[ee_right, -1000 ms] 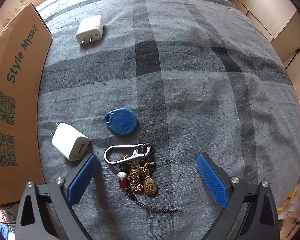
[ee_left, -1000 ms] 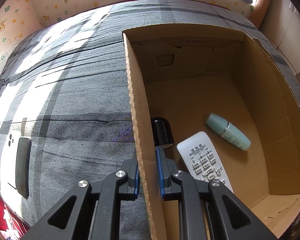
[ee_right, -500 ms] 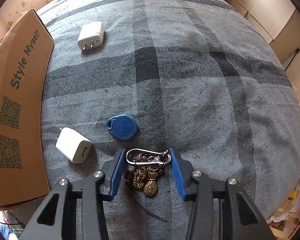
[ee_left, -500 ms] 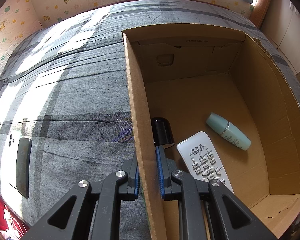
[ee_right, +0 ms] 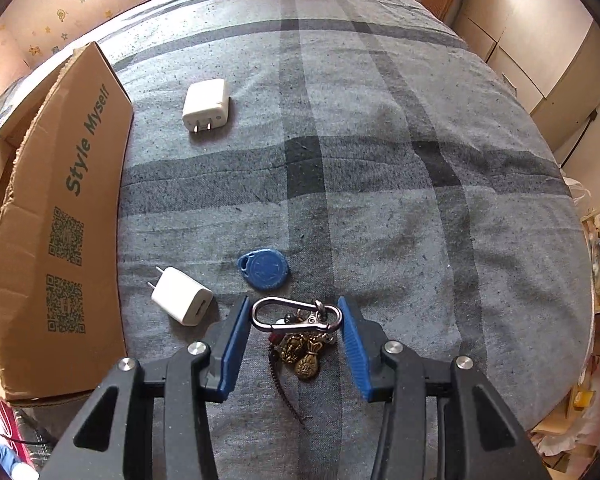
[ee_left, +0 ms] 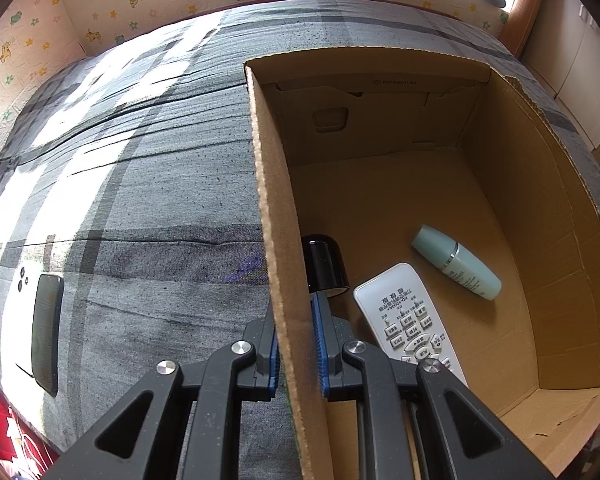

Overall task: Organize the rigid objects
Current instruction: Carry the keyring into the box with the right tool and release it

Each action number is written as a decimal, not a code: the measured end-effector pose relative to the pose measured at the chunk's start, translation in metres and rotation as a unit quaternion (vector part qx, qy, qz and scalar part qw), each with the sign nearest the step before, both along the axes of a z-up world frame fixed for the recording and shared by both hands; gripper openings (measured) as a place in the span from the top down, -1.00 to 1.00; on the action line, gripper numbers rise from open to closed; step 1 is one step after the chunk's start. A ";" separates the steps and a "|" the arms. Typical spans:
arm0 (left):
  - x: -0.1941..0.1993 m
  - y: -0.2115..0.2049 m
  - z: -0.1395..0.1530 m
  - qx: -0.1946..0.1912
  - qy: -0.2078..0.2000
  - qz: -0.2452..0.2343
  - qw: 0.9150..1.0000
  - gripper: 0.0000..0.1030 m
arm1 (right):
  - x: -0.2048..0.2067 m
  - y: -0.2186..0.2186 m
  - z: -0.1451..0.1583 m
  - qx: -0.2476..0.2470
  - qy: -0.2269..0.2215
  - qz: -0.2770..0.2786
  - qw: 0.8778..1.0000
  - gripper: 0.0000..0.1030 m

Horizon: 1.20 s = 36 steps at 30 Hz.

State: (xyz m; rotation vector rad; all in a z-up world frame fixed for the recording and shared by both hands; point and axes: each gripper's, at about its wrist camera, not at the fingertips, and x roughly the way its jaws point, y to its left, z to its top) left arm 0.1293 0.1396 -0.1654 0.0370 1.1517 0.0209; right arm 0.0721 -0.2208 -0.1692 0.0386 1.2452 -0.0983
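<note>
A grey plaid bedcover filled both views, with sunlight across it in the left wrist view. Beyond it stood a cream wall with cartoon-animal prints, and pale cabinet doors stood to the right. The left gripper was pinched on the near wall of the cardboard box. Just ahead of it inside lay a black cap, a white remote and a pale green bottle; a dark phone lay well to its left. The right gripper pinched the keychain by its silver carabiner. Just ahead lay a blue key fob, just left a white charger, and another charger far ahead.
</note>
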 end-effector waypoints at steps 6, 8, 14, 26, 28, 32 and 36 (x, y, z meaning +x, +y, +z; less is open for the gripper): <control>0.000 0.000 0.000 0.000 0.000 0.000 1.000 0.71 | -0.005 0.012 0.025 -0.006 -0.019 0.017 1.000 0.08; 0.000 0.000 0.000 0.000 0.000 0.000 1.000 0.71 | -0.005 0.014 0.033 -0.009 -0.025 0.023 0.999 0.08; -0.001 -0.001 0.001 0.001 0.000 0.000 1.000 0.71 | 0.002 0.023 0.054 -0.015 -0.047 0.037 0.998 0.08; -0.001 -0.001 0.000 0.001 0.000 -0.001 1.000 0.71 | 0.013 0.049 0.103 -0.018 -0.095 0.073 0.993 0.08; -0.001 -0.001 0.000 0.001 0.000 -0.001 1.000 0.71 | 0.016 0.056 0.113 -0.018 -0.105 0.080 0.991 0.08; -0.001 -0.001 0.000 0.001 0.000 -0.001 1.000 0.71 | 0.021 0.072 0.134 -0.017 -0.124 0.097 0.987 0.08; -0.001 -0.001 0.000 0.001 0.000 -0.001 1.000 0.71 | 0.026 0.090 0.151 -0.013 -0.140 0.116 0.983 0.08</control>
